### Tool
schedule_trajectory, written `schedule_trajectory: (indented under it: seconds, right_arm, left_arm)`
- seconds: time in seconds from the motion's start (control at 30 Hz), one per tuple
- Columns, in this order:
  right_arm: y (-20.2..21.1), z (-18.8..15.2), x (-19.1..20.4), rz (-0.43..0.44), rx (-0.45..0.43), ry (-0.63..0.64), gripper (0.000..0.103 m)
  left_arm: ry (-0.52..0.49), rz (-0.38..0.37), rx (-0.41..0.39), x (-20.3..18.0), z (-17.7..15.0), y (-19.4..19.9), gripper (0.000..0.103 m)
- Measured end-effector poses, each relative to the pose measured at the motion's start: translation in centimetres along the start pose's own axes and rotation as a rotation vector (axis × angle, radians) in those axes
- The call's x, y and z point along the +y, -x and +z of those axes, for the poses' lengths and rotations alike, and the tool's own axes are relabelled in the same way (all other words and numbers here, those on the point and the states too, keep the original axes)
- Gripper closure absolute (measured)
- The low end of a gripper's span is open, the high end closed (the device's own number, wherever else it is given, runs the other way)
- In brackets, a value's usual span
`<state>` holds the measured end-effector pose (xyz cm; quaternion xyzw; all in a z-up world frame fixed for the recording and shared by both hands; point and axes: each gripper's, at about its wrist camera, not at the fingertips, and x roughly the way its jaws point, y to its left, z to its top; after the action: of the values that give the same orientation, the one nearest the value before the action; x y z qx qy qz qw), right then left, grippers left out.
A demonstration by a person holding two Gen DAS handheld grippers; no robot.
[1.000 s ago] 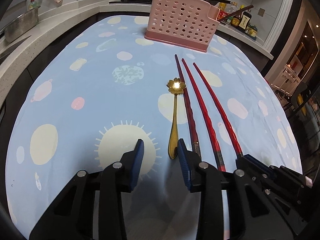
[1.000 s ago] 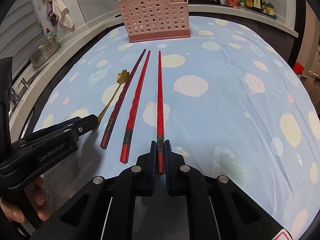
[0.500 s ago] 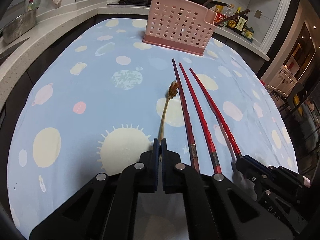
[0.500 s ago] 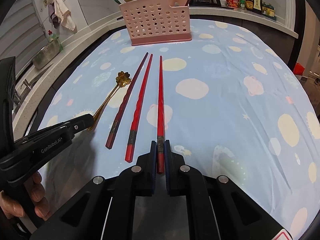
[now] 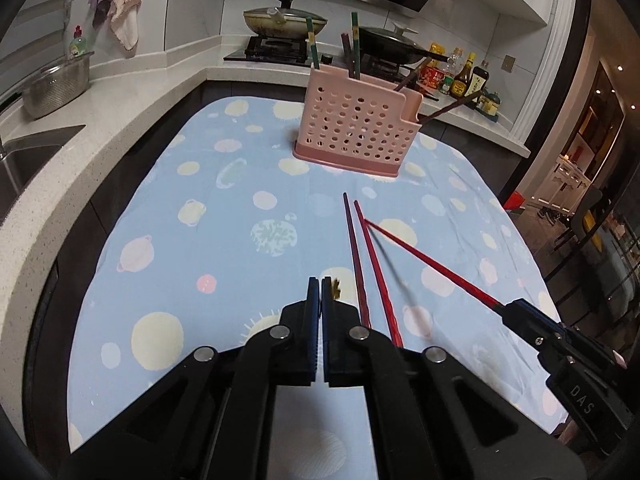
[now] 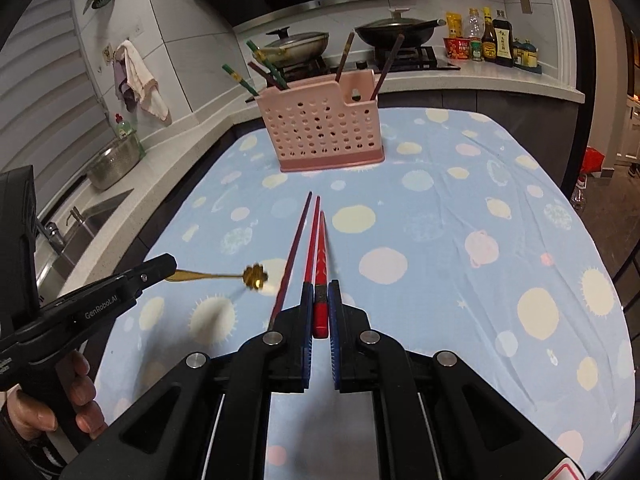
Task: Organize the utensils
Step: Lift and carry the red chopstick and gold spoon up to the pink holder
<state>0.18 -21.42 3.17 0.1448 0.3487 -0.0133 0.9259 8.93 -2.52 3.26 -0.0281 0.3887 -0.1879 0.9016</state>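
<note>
My left gripper (image 5: 321, 285) is shut on a gold flower-bowl spoon (image 6: 224, 276) and holds it above the cloth; in the left wrist view only its tip (image 5: 335, 288) shows past the fingers. My right gripper (image 6: 320, 292) is shut on a red chopstick (image 6: 321, 264), lifted and pointing at the pink holder; it also shows in the left wrist view (image 5: 432, 264). Two more chopsticks, one dark red (image 5: 354, 248) and one red (image 5: 376, 268), lie on the cloth. The pink perforated utensil holder (image 5: 356, 128) stands at the table's far end with several chopsticks in it.
The table has a blue spotted cloth (image 5: 224, 216). A white counter curves round the left with a steel colander (image 5: 56, 88) and a sink (image 6: 80, 220). Pans sit on the stove (image 6: 400, 32) behind the holder. Sauce bottles (image 6: 492, 40) stand far right.
My left gripper closed on the spoon and lifted it off the cloth. My right gripper raised the red chopstick. Both grippers rose, with the holder and kitchen higher in view.
</note>
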Motion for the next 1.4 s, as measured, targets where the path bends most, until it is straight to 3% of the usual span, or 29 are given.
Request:
schedule_trajectory:
  seconds: [0.33,0.67,1.2,1.4]
  right_arm:
    - [1.7,4.5,0.5,0.033,-0.079,-0.021,0.096]
    - [2.5,9.1,-0.1,0.041,-0.153,-0.023,0.096]
    - [3.0,22.5,-1.2,0.140,-0.302,-0.069,0.096]
    - [2.8,27.8,-0.7,0.135,-0.393,-0.054,0.096]
  left_arm:
    - [-0.064,0.026,-0.077,-0.9,3.3,1.4,0.103]
    - [-0.082,0.002,-0.135,-1.3,7.5,1.2,0.103]
    - [-0.201,0.001,-0.315,-4.8,19.6,2.5,0.103]
    - [-0.175,-0.054,-0.382,-5.6,24.8,3.0,0.103]
